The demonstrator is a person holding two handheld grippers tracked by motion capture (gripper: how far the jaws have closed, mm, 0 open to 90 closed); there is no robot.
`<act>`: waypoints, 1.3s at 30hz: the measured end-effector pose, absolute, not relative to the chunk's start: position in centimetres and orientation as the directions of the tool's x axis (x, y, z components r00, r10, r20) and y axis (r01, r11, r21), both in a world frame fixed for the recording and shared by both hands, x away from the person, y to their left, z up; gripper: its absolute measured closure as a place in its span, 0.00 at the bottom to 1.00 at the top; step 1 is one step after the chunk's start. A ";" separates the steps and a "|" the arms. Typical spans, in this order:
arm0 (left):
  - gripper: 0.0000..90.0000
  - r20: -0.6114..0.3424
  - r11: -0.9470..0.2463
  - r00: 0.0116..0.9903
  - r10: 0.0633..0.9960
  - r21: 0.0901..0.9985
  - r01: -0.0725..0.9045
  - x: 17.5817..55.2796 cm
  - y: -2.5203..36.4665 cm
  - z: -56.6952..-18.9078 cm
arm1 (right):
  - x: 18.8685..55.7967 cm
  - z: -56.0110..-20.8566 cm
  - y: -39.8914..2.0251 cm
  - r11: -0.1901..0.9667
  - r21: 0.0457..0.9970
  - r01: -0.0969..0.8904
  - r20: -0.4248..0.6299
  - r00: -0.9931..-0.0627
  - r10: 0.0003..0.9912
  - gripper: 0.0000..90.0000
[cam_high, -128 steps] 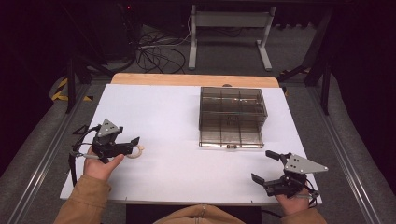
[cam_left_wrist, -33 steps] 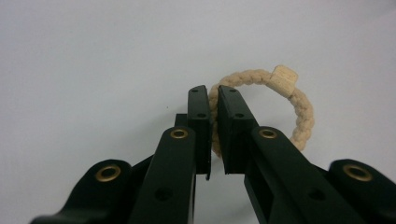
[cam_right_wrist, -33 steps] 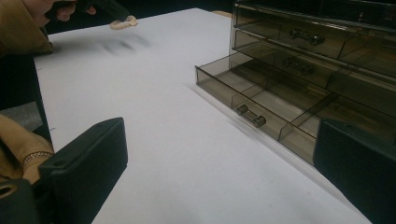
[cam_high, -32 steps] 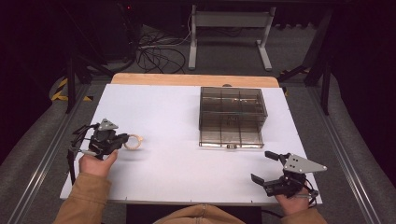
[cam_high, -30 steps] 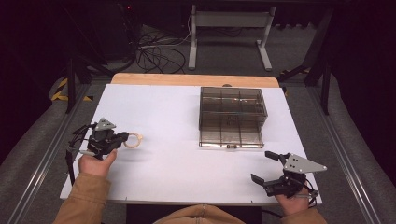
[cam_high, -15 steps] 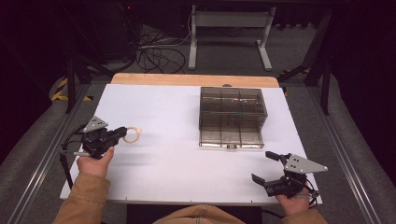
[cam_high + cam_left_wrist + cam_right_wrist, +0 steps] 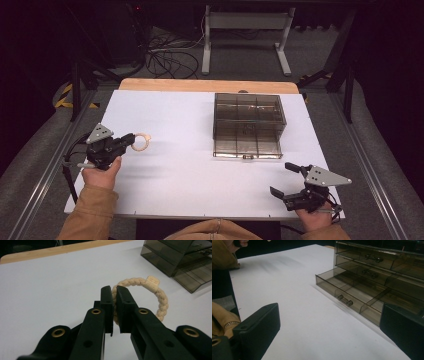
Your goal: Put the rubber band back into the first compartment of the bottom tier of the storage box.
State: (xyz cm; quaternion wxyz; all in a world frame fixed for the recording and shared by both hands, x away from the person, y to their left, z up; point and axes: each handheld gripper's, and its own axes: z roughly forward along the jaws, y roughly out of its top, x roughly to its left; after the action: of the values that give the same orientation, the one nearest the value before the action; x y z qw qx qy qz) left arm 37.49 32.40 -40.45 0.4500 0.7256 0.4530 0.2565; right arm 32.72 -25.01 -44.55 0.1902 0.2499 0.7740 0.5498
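I have left tongs clamped on bracelet, lifted. Right tongs wide, idle. Drawer ahead of right tongs stands open, empty; drop-in likely left.

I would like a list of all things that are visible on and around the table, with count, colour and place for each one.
rope ring: one, cream, left part of the table, pinched between the left gripper's jaws.
drawer box: one, smoky transparent, right of centre toward the far edge; its bottom drawer is pulled out.
table: one, white top with a wooden strip along the far edge.
cables: several, dark, on the floor behind the table.
metal frame: one, grey, on the floor behind the table.
left gripper: one, black with a grey plate, left part of the table, shut on the rope ring.
right gripper: one, black with a grey plate, near right corner, jaws open.
sleeves: two, tan, at the near edge.
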 end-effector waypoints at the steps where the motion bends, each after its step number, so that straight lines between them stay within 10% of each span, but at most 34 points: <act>1: 0.94 -0.033 -0.185 0.457 0.889 0.887 0.424 37.5 32.4 -40.4 | 32.7 -44.6 -25.0 0.269 0.947 0.176 -0.020 -0.803 0.596 0.04; 39: 0.94 -0.036 -0.223 0.597 0.802 0.908 0.354 39.4 25.1 -36.9 | 32.8 -44.6 -24.9 0.267 0.946 0.184 -0.013 -0.801 0.598 0.04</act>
State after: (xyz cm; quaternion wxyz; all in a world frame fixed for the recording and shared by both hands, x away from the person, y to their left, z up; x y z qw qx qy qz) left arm 39.36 25.12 -36.85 0.4889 0.7479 0.3863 0.2287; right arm 32.76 -24.94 -44.63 0.1882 0.2529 0.7733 0.5501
